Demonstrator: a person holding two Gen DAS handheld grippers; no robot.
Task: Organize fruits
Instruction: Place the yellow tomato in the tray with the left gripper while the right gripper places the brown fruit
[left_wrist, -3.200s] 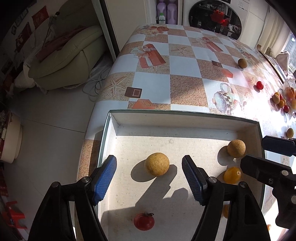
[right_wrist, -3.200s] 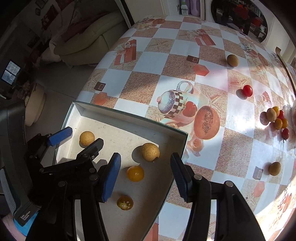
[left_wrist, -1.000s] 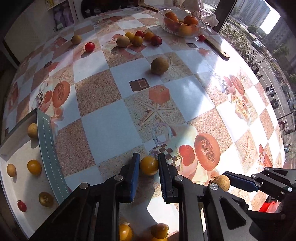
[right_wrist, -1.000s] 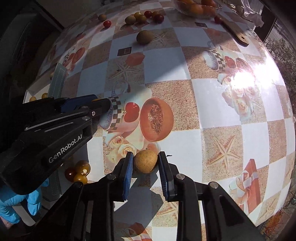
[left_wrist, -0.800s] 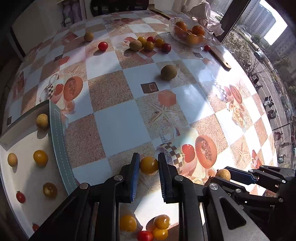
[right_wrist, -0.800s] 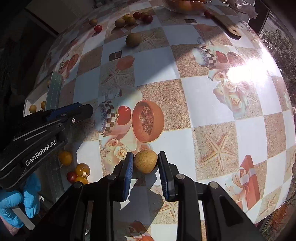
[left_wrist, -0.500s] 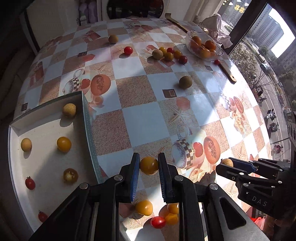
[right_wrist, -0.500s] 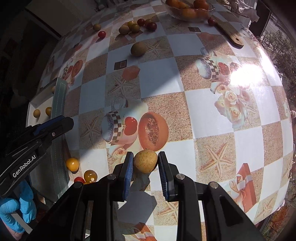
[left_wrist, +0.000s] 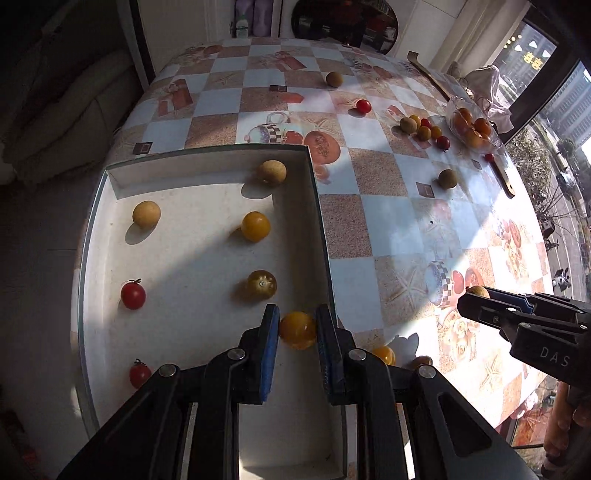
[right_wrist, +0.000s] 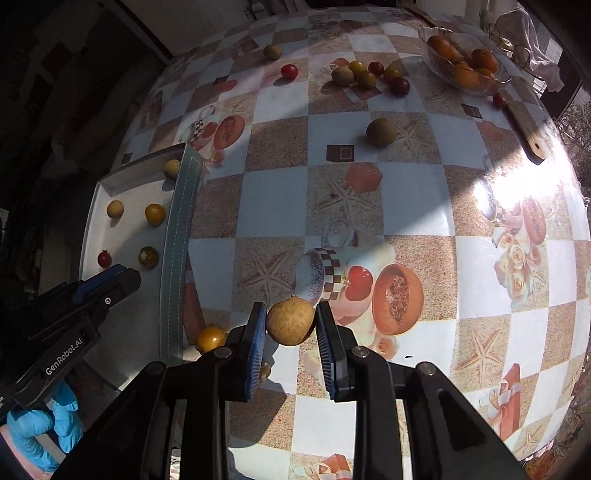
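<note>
My left gripper (left_wrist: 297, 332) is shut on a yellow tomato (left_wrist: 297, 329) and holds it over the right side of the white tray (left_wrist: 184, 354), just inside its right wall. The tray holds several fruits: tan round ones (left_wrist: 146, 214), a yellow one (left_wrist: 255, 226), red cherry tomatoes (left_wrist: 133, 295). My right gripper (right_wrist: 290, 325) is shut on a tan round fruit (right_wrist: 290, 321) and holds it above the patterned table, right of the tray (right_wrist: 180, 236). The right gripper also shows in the left wrist view (left_wrist: 476, 295).
Loose fruits lie on the tablecloth: a green-brown one (right_wrist: 381, 132), a cluster (right_wrist: 365, 75), a red tomato (right_wrist: 289, 71). A glass bowl of oranges (right_wrist: 463, 70) and a wooden stick (right_wrist: 526, 129) are at the far right. Small yellow tomatoes (right_wrist: 210, 338) lie beside the tray.
My left gripper has carried the yellow tomato leftward from the table to over the tray. My right gripper holds the tan fruit, a little higher above the table.
</note>
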